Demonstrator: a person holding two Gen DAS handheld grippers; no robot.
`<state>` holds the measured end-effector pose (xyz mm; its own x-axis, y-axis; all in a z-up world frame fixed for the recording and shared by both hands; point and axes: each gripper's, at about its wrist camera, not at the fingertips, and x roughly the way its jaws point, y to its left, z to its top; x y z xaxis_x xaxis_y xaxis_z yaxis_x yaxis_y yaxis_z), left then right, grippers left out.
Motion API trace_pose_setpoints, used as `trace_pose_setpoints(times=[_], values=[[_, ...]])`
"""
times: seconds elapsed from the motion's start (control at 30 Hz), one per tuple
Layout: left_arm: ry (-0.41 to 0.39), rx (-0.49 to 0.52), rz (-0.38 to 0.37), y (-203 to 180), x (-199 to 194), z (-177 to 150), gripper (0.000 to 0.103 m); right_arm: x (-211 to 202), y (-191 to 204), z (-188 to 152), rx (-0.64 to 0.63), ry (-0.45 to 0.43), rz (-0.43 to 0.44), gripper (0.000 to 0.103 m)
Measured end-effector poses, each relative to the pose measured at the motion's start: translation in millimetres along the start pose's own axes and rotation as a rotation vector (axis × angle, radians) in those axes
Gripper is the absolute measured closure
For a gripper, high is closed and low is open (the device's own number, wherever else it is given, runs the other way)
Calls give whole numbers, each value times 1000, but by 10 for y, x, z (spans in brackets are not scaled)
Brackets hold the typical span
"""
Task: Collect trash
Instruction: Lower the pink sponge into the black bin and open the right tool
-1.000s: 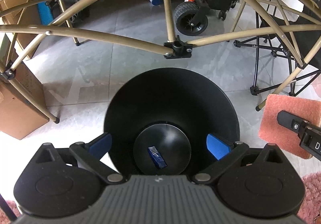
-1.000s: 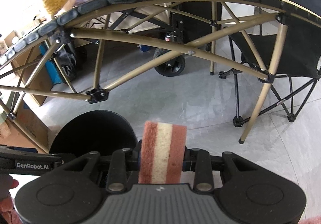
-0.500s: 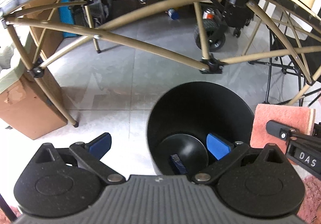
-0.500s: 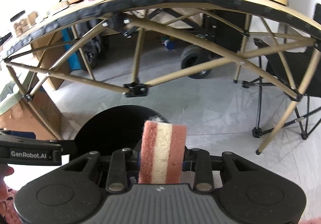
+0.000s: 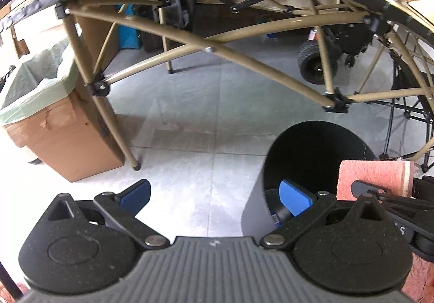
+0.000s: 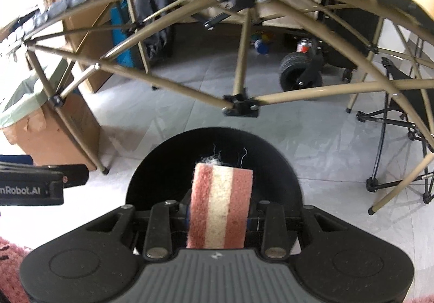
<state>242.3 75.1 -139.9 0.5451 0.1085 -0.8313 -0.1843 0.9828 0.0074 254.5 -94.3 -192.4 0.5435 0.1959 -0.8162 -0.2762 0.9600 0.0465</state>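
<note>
A black round bin (image 5: 317,156) stands on the grey tiled floor; it also shows in the right wrist view (image 6: 211,145). A small blue wrapper (image 5: 275,218) lies at its bottom. My left gripper (image 5: 214,194) is open and empty, above the floor just left of the bin, its right blue pad (image 5: 294,197) over the bin's rim. My right gripper (image 6: 217,216) is shut on a pink and white sponge (image 6: 219,208), held directly above the bin's mouth. The sponge also shows at the right edge of the left wrist view (image 5: 374,178).
A folding table's tan frame (image 5: 217,50) arches over the floor ahead. A cardboard box lined with a green bag (image 5: 51,113) stands at the left. A wheeled cart (image 6: 301,72) and a black folding chair (image 6: 404,102) stand behind and right. Pink rug (image 6: 10,270) lies near me.
My left gripper has moved left, off the bin's centre, so the bin now sits at its right. My right gripper has moved left with the sponge to above the bin.
</note>
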Motion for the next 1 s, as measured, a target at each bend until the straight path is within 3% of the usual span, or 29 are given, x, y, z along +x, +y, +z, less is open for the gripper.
trace_pose_setpoints(times=[0.27, 0.73, 0.77, 0.8, 0.87, 1.0], values=[[43, -36, 36, 205, 91, -39, 0, 230, 186, -22, -37, 67, -16, 72], [61, -36, 40, 224, 108, -61, 0, 412, 134, -39, 0, 147, -19, 70], [61, -38, 40, 220, 108, -60, 0, 427, 125, -36, 12, 157, -16, 58], [61, -39, 40, 221, 108, -59, 0, 443, 109, -34, 26, 169, -17, 30], [61, -40, 40, 223, 105, -62, 0, 452, 83, -38, 48, 178, -21, 1], [65, -42, 42, 216, 114, -61, 0, 458, 71, -53, 48, 181, -34, 0]])
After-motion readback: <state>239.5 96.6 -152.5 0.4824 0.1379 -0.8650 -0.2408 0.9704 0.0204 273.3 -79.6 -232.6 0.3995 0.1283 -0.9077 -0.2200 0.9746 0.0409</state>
